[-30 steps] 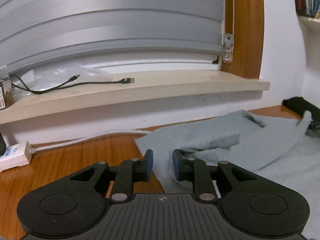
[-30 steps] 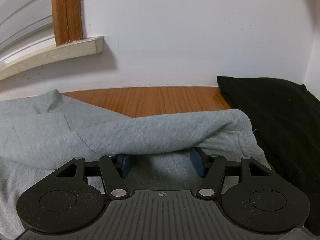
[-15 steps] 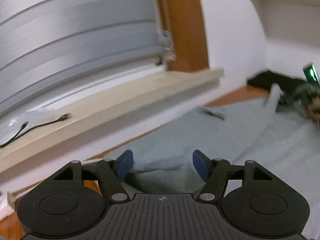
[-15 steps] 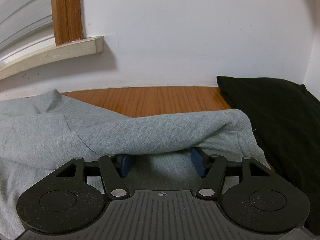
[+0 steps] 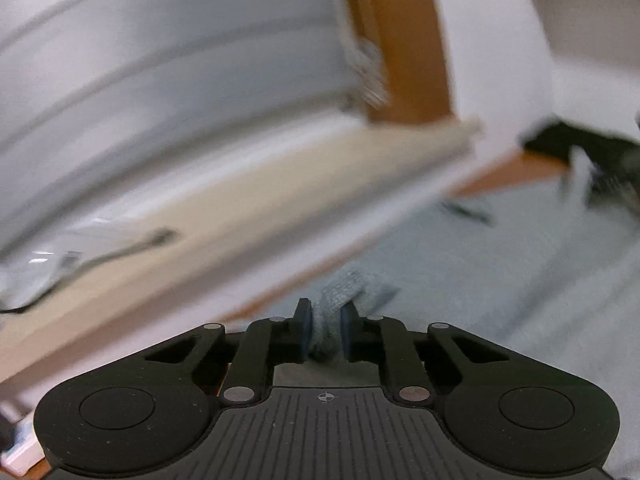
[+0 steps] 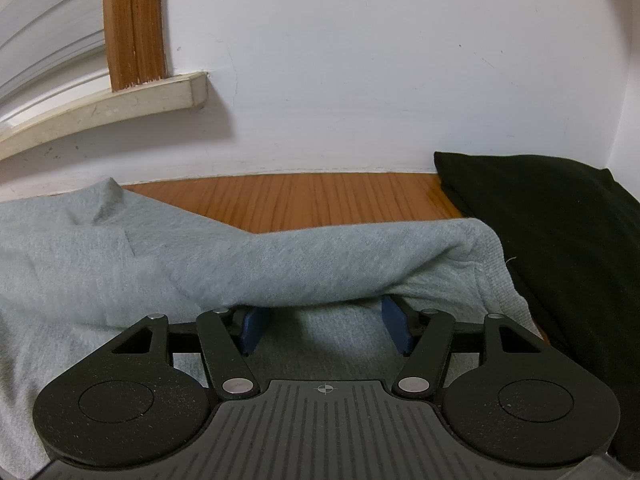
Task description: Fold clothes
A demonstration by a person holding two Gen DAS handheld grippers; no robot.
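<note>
A grey garment (image 5: 480, 264) lies spread on the wooden table (image 6: 320, 196). My left gripper (image 5: 325, 320) is closing, and its blue pads press on a bunched edge of the garment, raised a little off the table. That view is blurred and tilted. In the right wrist view the grey garment (image 6: 280, 264) has a thick fold draped across the fingertips of my right gripper (image 6: 324, 316). Its jaws stand wide apart, their tips hidden under the fold, with flat grey cloth below them.
A black garment (image 6: 560, 232) lies at the right against the white wall. A window sill (image 5: 200, 220) with a dark cable (image 5: 120, 248) runs along the back, with blinds above. A white power strip (image 5: 20, 448) sits at the lower left.
My left gripper opened wide, then closed on a bunch of grey cloth while it rolled and rose. The right gripper and the fold over it have not moved.
</note>
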